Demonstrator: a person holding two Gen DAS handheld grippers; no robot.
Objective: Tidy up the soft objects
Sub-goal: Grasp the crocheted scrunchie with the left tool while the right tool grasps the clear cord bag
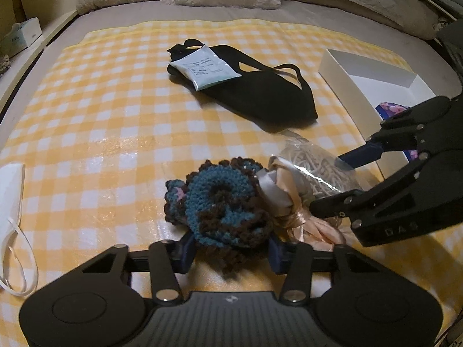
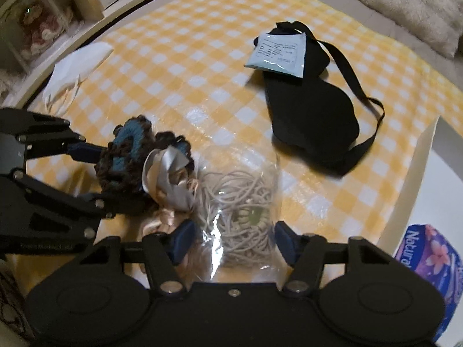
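Crocheted scrunchie (image 1: 220, 202) between spread left gripper (image 1: 230, 256), bagged cord (image 2: 240, 208) between spread right gripper (image 2: 235, 240), tissue pack (image 2: 428, 263) right-view only.

One crocheted scrunchie (image 1: 220, 202), one satin scrunchie (image 1: 285, 202), one bag of elastics (image 2: 243, 202), one black mask (image 1: 260, 92), one sachet (image 1: 207, 69), one white mask (image 1: 11, 202) and one box (image 1: 347, 86) are counted.

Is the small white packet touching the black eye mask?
Touching. In the right wrist view the white packet lies partly on top of one end of the black eye mask; the left wrist view shows the same overlap.
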